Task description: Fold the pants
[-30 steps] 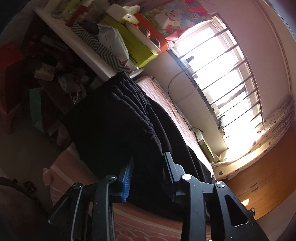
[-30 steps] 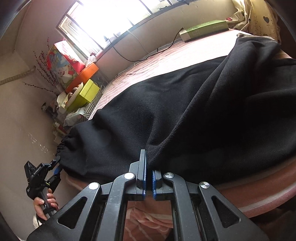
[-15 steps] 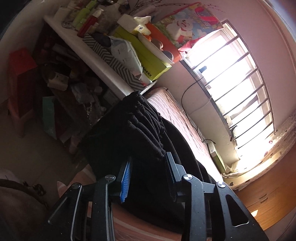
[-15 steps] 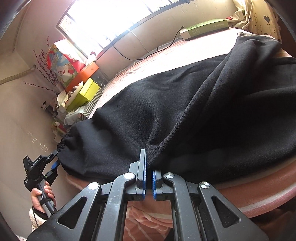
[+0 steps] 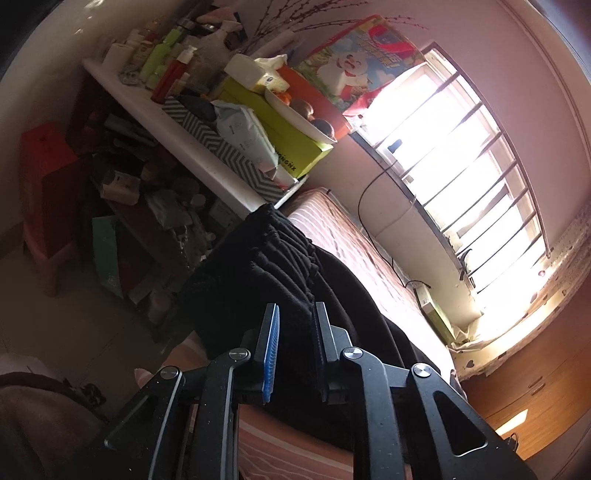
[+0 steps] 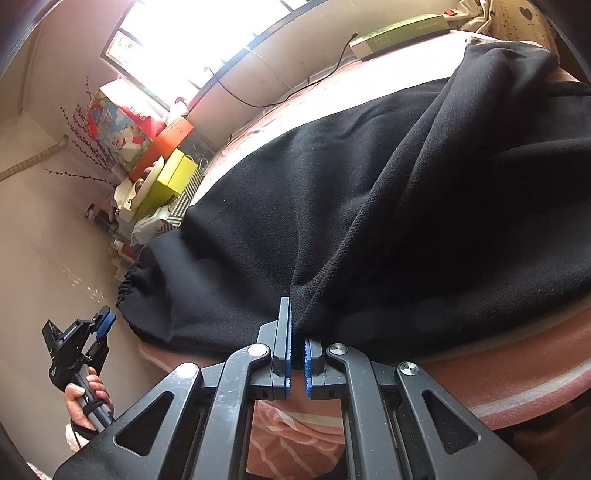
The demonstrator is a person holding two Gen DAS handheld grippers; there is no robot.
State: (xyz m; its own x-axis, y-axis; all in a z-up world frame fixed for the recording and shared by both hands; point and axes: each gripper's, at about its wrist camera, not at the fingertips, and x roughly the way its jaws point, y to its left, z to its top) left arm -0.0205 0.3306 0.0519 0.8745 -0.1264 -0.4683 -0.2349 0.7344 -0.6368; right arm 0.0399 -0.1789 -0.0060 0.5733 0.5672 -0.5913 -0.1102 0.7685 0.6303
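With right gripper (image 6: 296,332), pinching a fold of the black knit pants (image 6: 369,203) between blue pads drawn almost together, right at the near edge of the bed. With left gripper (image 5: 295,306), held in a hand (image 6: 86,402), jaws just narrowed to a slim gap; dark cloth seen through that gap from its own camera, yet from the right wrist camera tips sitting just beside the gathered elastic waistband, gripping nothing. Pants spread lengthwise over the pink striped mattress (image 5: 351,251), waistband at the end nearest the shelf, far end rumpled toward the corner by the curtain. Past the waistband, against a long white shelf (image 5: 166,125) crowded with bottles, a yellow-green cardboard box (image 5: 288,144), an orange box and a bright cartoon-printed bag (image 5: 354,66). Under the shelf, dim clutter and a red plastic stool (image 5: 44,147) on a pale floor. Beyond the mattress, along a bright barred window (image 5: 461,166) with a black cable (image 5: 369,192) hanging down the wall below it, and a flat green-and-white box (image 6: 402,35) lying by the wall. Beside the bed's far end, brown wooden drawers (image 5: 535,387).
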